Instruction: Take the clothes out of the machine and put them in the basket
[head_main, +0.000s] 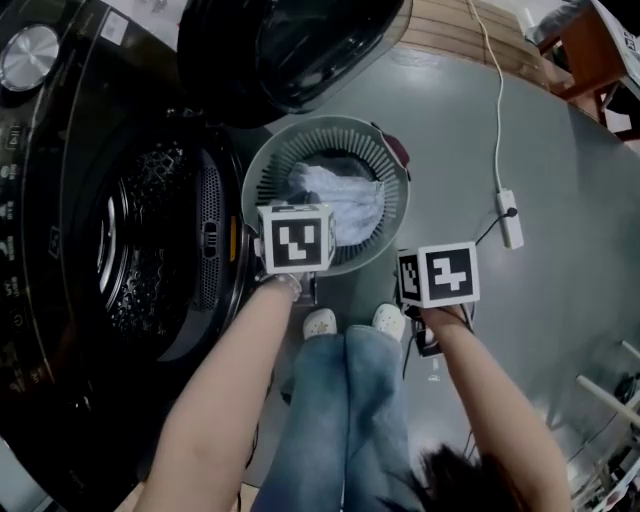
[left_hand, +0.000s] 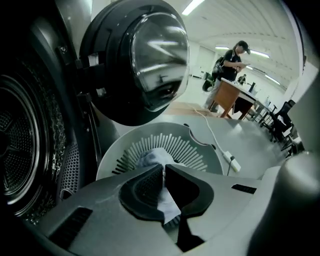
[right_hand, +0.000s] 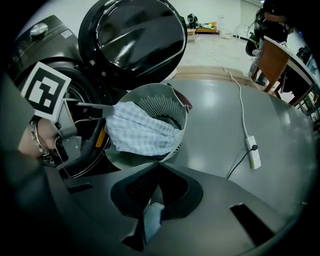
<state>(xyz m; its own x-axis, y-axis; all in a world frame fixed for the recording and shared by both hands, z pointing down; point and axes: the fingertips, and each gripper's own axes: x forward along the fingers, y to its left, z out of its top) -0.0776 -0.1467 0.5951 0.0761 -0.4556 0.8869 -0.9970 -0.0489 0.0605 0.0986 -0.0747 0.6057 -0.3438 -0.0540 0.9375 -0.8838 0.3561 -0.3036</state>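
Note:
A round grey slatted basket (head_main: 262, 160) stands on the floor beside the open front-loading machine (head_main: 140, 260). A pale checked cloth (right_hand: 142, 132) is stretched over the basket's mouth. My left gripper (left_hand: 164, 169) is shut on one edge of the cloth (left_hand: 169, 204), which runs from its jaws toward the basket (left_hand: 200, 145). My right gripper (right_hand: 159, 166) is shut on another part of the same cloth, and a fold shows between its jaws. In the head view the marker cubes of the left gripper (head_main: 295, 238) and the right gripper (head_main: 440, 275) hide the jaws; the cloth (head_main: 340, 200) lies in the basket.
The machine's round door (head_main: 290, 50) hangs open above the basket. A white power strip (head_main: 509, 218) and its cable lie on the grey floor to the right. The person's white shoes (head_main: 320, 322) stand just behind the basket. A desk (left_hand: 235, 95) stands far off.

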